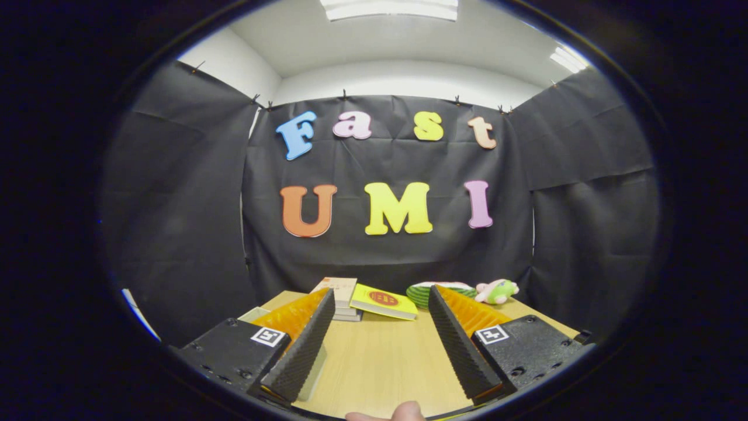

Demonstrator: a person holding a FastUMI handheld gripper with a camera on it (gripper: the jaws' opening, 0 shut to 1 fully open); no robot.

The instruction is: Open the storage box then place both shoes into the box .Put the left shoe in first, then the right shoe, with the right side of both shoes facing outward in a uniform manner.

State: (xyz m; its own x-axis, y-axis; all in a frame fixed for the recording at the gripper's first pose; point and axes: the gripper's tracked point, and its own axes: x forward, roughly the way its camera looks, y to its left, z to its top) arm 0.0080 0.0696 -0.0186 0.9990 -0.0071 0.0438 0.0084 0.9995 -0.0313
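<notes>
The tool (380,324) is hovering over the wooden worktop (380,362) with its fingers spread apart, gripping nothing. Beyond it, a yellow book (384,302) is leaning on a book stack (342,295), with a green coil (438,292) and a plush toy (497,290) lying farther along. A fingertip (403,413) is showing just behind the tool.

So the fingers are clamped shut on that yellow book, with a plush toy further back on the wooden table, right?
Not quite. In the gripper view the gripper is open, its fingers spread apart over bare wooden table, holding nothing. The yellow book lies beyond them, leaning on a stack of books. The plush toy is indeed further back.
</notes>
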